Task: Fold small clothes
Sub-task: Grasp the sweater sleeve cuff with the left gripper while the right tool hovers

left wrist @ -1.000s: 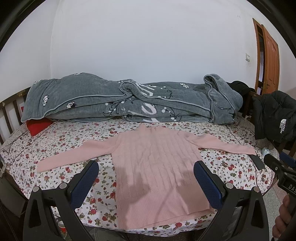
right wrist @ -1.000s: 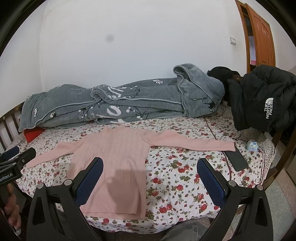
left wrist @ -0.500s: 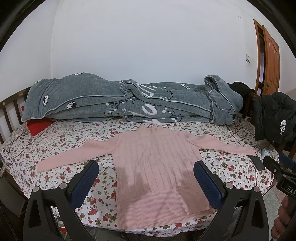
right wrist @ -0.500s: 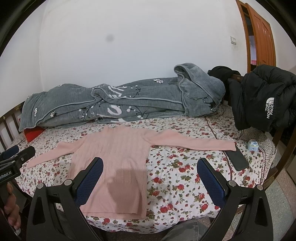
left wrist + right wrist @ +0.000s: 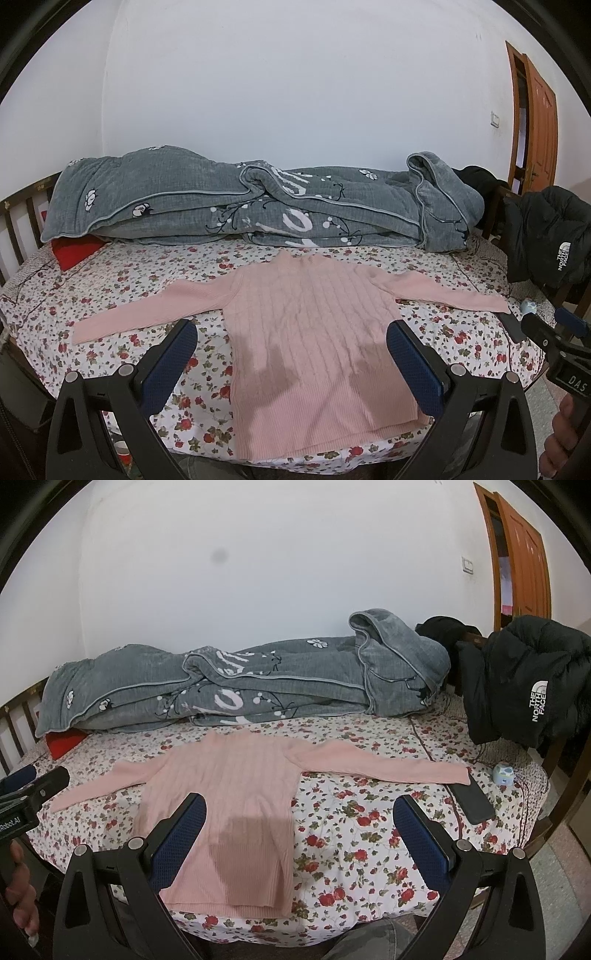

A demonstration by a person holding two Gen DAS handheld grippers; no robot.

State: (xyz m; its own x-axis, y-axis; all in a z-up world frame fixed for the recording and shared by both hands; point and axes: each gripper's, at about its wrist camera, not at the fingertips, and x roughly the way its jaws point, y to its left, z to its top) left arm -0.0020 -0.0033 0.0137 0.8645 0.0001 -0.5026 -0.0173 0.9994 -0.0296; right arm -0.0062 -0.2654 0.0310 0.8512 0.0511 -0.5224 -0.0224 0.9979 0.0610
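Pink sweater (image 5: 314,332) lies flat, sleeves spread, on the floral bed (image 5: 110,280), just ahead of left claw (image 5: 291,350) and right claw (image 5: 299,827), both spread apart, holding nothing.

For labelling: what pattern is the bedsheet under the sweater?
White bedsheet with red flowers; right wrist view.

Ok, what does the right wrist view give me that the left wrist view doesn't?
Only the right wrist view shows the whole black phone beside the sweater's sleeve end, the whole small blue gadget past it, and the left gripper at its edge.

Only the left wrist view shows the right gripper at its edge.

Both show the pink sweater spread flat with sleeves out, the grey quilt, the black North Face jacket, the red pillow and each camera's own gripper open, holding nothing.
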